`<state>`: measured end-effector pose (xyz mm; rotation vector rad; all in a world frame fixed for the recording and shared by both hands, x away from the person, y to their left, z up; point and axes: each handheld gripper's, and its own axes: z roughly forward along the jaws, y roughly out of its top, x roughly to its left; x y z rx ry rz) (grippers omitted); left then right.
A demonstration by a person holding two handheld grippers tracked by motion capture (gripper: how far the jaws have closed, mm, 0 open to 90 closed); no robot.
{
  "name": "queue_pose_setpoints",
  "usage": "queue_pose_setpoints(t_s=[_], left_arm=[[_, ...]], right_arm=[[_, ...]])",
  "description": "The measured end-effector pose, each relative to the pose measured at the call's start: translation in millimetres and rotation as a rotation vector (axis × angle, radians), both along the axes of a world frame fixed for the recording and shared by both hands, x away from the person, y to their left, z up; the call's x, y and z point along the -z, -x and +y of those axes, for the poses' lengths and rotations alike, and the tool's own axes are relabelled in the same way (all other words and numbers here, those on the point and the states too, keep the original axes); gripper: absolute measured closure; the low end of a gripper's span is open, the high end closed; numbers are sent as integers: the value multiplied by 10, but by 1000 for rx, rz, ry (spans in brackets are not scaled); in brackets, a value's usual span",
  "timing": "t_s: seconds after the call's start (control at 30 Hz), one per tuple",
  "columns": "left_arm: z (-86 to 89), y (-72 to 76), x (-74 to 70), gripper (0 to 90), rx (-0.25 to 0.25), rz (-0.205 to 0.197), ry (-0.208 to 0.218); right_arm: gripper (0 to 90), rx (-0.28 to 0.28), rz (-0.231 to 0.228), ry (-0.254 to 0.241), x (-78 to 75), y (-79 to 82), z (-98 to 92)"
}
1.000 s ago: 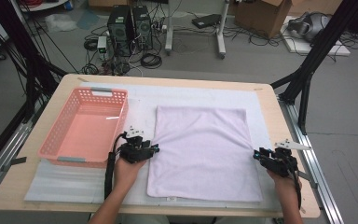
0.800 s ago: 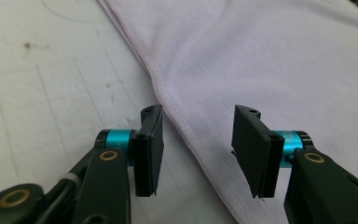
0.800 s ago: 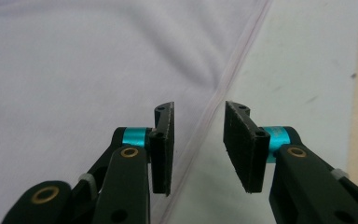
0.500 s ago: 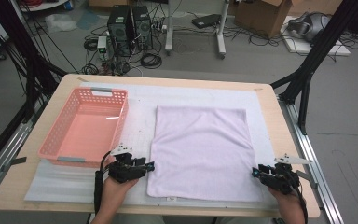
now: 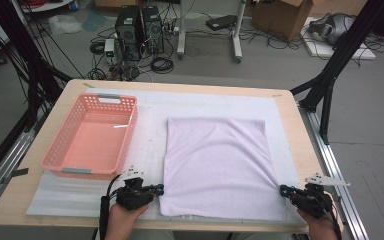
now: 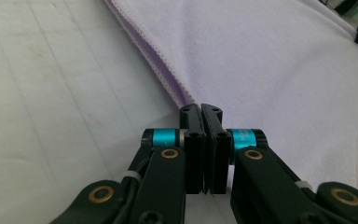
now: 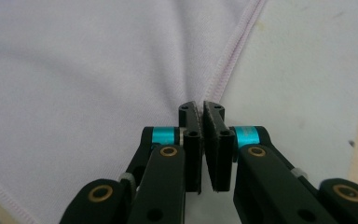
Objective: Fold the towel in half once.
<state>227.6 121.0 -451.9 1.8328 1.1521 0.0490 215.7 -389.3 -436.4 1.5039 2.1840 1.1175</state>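
A pale lilac towel [image 5: 215, 160] lies flat on the white mat [image 5: 150, 135]. My left gripper [image 5: 160, 189] is at the towel's near left corner. In the left gripper view its jaws [image 6: 201, 109] have just closed, and they pinch the hemmed edge of the towel [image 6: 270, 60]. My right gripper [image 5: 283, 189] is at the near right corner. Its jaws [image 7: 200, 106] have also just closed and nip the towel [image 7: 84, 60] beside its hem. Small creases run from each pinch.
An empty pink plastic basket [image 5: 55, 150] stands on the mat to the left of the towel. The wooden table's near edge [image 5: 45, 220] is just below both hands. A metal rail [image 5: 335, 170] runs along the right side.
Both hands slid along the towel's sides toward the table's near edge and now sit at its near corners. Both pairs of jaws went from apart to shut on the cloth.
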Motion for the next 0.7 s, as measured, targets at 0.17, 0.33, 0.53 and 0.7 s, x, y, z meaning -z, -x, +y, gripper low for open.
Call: queue_pose_setpoints(t_s=[0.17,0.33,0.53,0.7], left_arm=[[1,73,-44,859,24,-36,25],[-86,-157,-62,608,25,-150,9],[-204,-604,-168,587,24,-206,-11],[-265,-908,-235,620,8,-276,-24]], right_arm=[[861,-16,32,4,-62,142,-36],[671,1,-33,13,-88,81,-30],[634,-19,-109,26,-110,-32,-7],[590,-38,-167,37,-111,-159,-26]])
